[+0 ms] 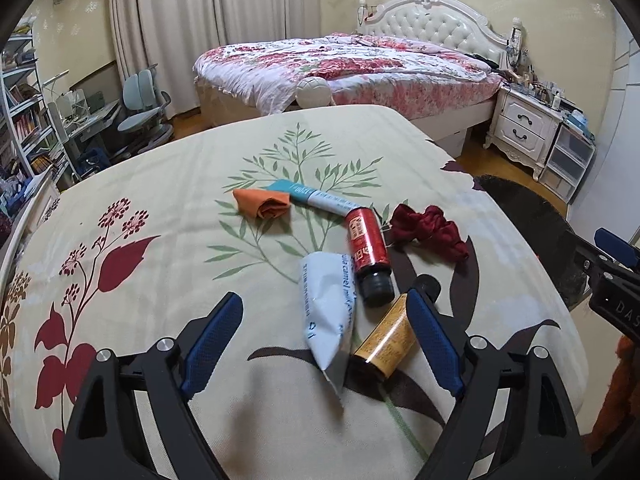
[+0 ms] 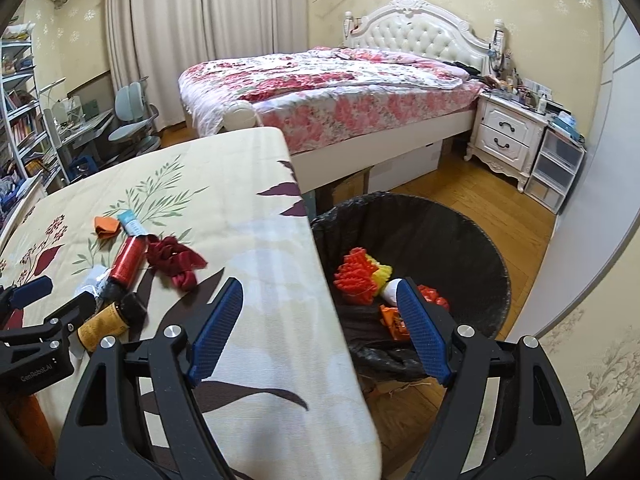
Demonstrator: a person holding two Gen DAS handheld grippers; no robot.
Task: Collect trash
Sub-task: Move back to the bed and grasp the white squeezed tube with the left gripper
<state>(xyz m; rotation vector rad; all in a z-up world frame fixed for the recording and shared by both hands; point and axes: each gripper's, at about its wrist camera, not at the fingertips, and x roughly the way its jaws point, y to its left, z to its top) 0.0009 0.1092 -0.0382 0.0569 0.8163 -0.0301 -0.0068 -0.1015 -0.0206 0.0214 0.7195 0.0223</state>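
Left gripper (image 1: 326, 318) wide open, empty, around white pouch (image 1: 326, 312) and yellow bottle (image 1: 386, 340) on table (image 1: 160, 184). Right gripper (image 2: 318, 320) wide open, empty, near bin (image 2: 492, 256). Risk: grabbing two things, one slips, bottle rolls off.

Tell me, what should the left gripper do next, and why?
Probably ease forward and shut on the yellow bottle. The left gripper is open around it and the pouch, and the bin waits beside the table.
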